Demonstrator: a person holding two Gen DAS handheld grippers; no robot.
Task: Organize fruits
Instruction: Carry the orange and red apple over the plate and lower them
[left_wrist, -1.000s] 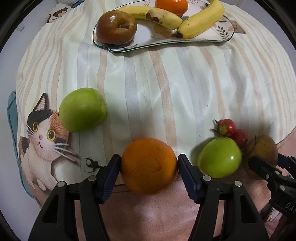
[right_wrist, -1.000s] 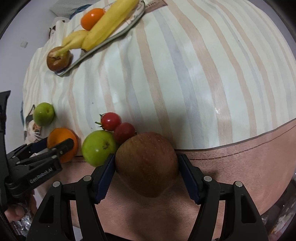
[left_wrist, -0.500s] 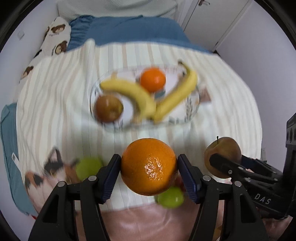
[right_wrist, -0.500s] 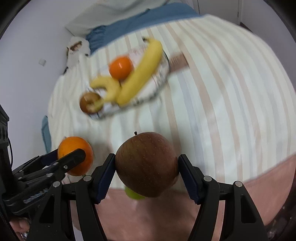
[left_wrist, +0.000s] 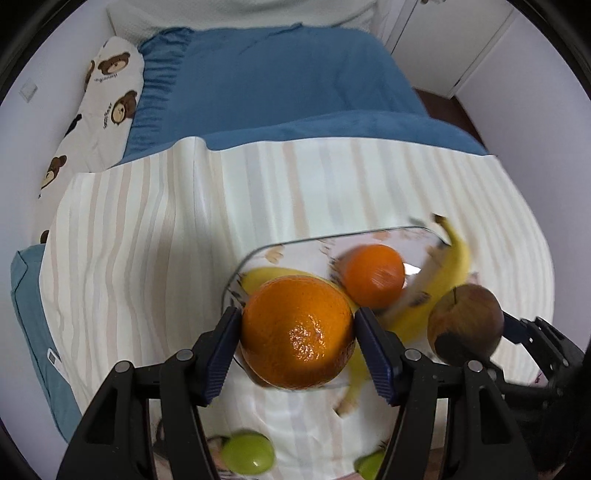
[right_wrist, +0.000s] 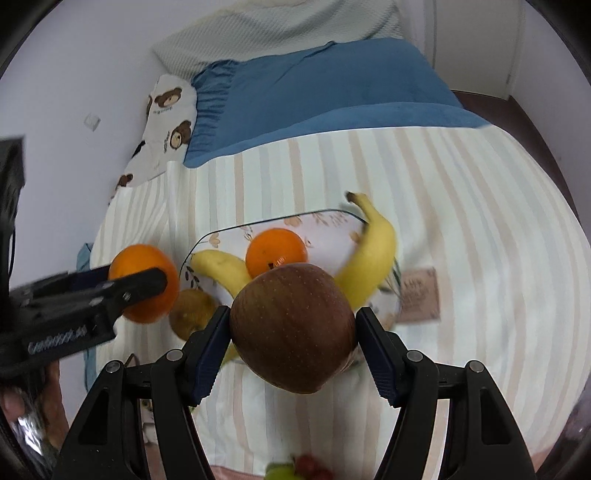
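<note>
Left wrist view: my left gripper (left_wrist: 297, 338) is pinching a large orange (left_wrist: 297, 332) between its blue pads (left_wrist: 221, 350), one pad pressed on each side. The fruit hangs above the near left part of an oval glass plate (left_wrist: 332, 236), which lies on a striped cloth (left_wrist: 147, 240). On the plate I see a second orange (left_wrist: 373, 275), a banana (left_wrist: 443, 273) along the right edge with its stem past the rim, and another banana (left_wrist: 273, 275) mostly hidden behind the held fruit. At right, the right gripper (left_wrist: 469, 325) carries a brown-red apple (left_wrist: 465, 321) beside the plate's right end. Two green apples (left_wrist: 247, 452) lie low in frame, blurred. Blue bedding (left_wrist: 277, 81) and a bear-print pillow (left_wrist: 107, 96) sit beyond the cloth.

Right wrist view: my right gripper (right_wrist: 291, 343) is clamped on the brown-red apple (right_wrist: 291, 328), pads touching both flanks, over the plate's (right_wrist: 258, 223) near edge. Plate holds the orange (right_wrist: 276, 256), the long banana (right_wrist: 369, 251), the short banana (right_wrist: 221, 267) and a brownish apple (right_wrist: 192, 314) at its left end. The left gripper (right_wrist: 142, 284) with its orange (right_wrist: 142, 266) is at left, just beside the plate's left rim. Cherry tomatoes (right_wrist: 312, 467) and a green fruit (right_wrist: 280, 472) show at the bottom edge, too blurred to count
</note>
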